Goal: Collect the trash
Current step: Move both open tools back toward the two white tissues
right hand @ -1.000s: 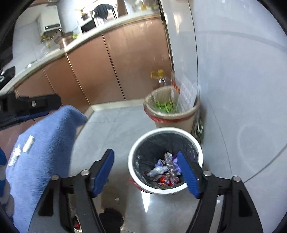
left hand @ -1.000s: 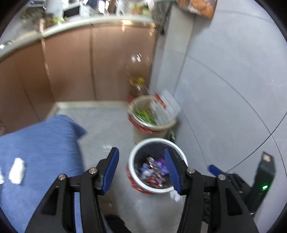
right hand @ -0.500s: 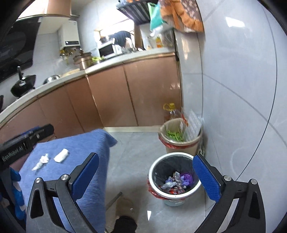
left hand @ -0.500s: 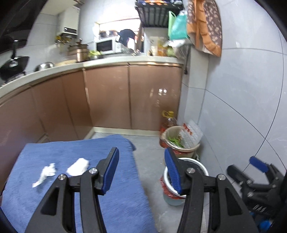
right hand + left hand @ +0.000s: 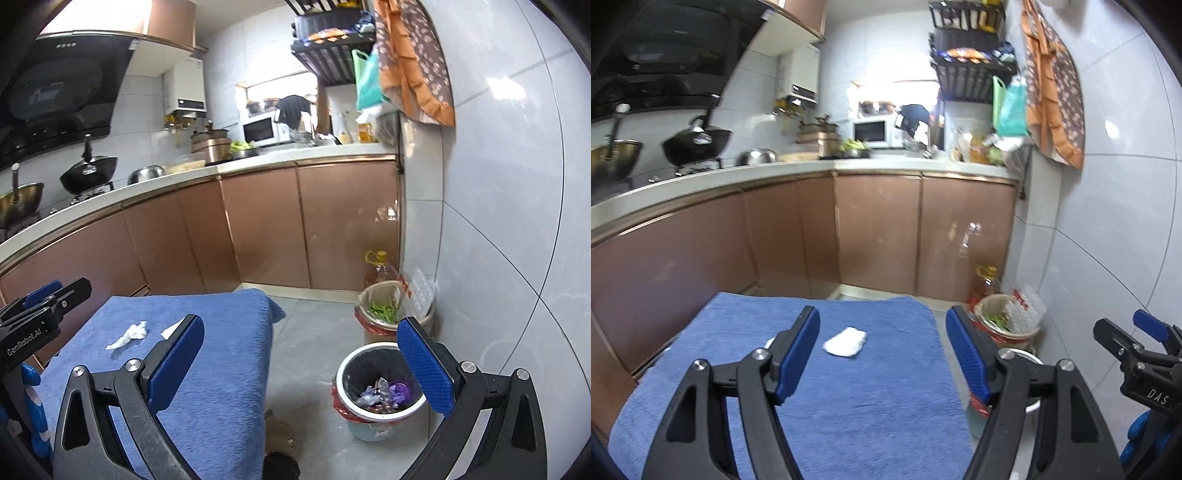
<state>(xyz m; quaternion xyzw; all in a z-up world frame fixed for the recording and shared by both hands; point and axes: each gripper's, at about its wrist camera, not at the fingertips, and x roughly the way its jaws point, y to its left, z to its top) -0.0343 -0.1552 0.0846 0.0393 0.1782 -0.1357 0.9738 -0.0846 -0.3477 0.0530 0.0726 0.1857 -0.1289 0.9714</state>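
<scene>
Two crumpled white tissues lie on the blue-clothed table (image 5: 221, 369): a ragged tissue (image 5: 127, 334) and a flatter tissue (image 5: 171, 329) beside it. In the left wrist view the flatter tissue (image 5: 845, 342) lies just ahead of my left gripper (image 5: 882, 350), whose jaws are opening with nothing between them. My right gripper (image 5: 301, 365) stands wide open and empty over the gap between the table edge and the white trash bin (image 5: 380, 387). The bin has a black liner and holds wrappers.
A tan bin (image 5: 388, 306) with green scraps and an oil bottle (image 5: 380, 269) stand by the tiled wall behind the white bin. Brown cabinets and a counter with pans run along the back. A blue-gloved hand (image 5: 33, 406) holds the left tool.
Both grippers have risen from over the white bin and swung left toward the table. Both jaws stand wider than a second ago. The tissues have come into front view.
</scene>
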